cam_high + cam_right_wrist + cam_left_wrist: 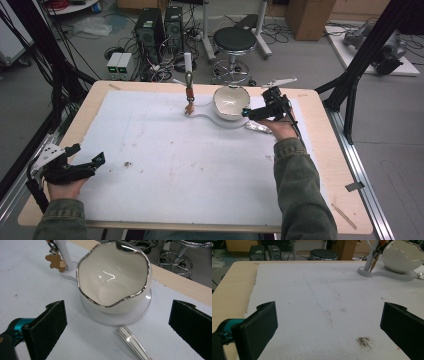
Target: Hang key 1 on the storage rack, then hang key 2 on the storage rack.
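Note:
A white egg-shaped bowl (231, 102) with a wavy silver rim sits on a flat white stand (210, 120) at the far middle of the table. It looks empty in the right gripper view (113, 282). A post (188, 70) rises from the stand, and a small brown gingerbread charm (55, 261) hangs from it. My right gripper (250, 111) is open just right of the bowl, its jaws wide on either side of the bowl's near face (117, 315). A slim silver-striped piece (133, 342) lies in front of it. My left gripper (89, 153) rests open at the near left, over bare foam (329, 322).
A white foam sheet (190, 165) covers most of the wooden table (330, 165). A crumpled silvery object (259, 128) lies under the right hand. A dark dirt spot (363, 341) marks the foam near the left gripper. Beyond the far edge are a stool (234, 42) and computer towers (150, 30).

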Action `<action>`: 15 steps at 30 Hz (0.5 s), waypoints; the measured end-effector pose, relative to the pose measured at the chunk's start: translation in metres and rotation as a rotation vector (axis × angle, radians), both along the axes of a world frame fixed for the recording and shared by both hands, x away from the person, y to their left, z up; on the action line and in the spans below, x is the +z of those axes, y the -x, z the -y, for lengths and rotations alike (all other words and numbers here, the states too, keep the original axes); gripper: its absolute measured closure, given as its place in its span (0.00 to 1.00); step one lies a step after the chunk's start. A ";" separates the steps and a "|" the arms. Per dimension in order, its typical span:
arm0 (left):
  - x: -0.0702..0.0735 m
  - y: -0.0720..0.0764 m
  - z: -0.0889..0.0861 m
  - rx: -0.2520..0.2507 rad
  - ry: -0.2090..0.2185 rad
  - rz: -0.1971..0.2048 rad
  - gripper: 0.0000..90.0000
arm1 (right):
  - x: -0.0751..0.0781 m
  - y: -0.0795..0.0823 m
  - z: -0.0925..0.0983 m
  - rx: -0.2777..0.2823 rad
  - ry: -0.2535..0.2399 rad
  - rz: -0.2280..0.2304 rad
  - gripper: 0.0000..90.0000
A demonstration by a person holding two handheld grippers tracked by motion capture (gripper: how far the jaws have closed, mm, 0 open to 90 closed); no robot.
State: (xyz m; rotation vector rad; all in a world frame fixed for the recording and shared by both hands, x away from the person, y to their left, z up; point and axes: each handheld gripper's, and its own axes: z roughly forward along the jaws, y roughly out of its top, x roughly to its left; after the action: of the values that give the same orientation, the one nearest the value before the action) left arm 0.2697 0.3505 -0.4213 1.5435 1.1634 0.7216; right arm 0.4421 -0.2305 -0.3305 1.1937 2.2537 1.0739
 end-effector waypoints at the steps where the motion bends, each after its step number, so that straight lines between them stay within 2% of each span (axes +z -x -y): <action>1: 0.000 0.000 0.000 0.000 -0.001 -0.001 0.02 | -0.002 -0.001 0.002 -0.002 0.005 -0.008 0.01; 9: 0.000 0.000 0.000 0.001 -0.003 -0.004 0.02 | -0.020 -0.008 0.017 0.000 0.031 -0.028 0.01; 15: 0.000 0.000 0.000 0.002 -0.003 -0.004 0.02 | -0.028 -0.012 0.024 0.005 0.027 -0.042 0.01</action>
State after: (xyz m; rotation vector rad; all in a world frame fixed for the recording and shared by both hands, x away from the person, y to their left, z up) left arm 0.2698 0.3505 -0.4217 1.5476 1.1670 0.7223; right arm 0.4542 -0.2541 -0.3585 1.2106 2.2964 1.0264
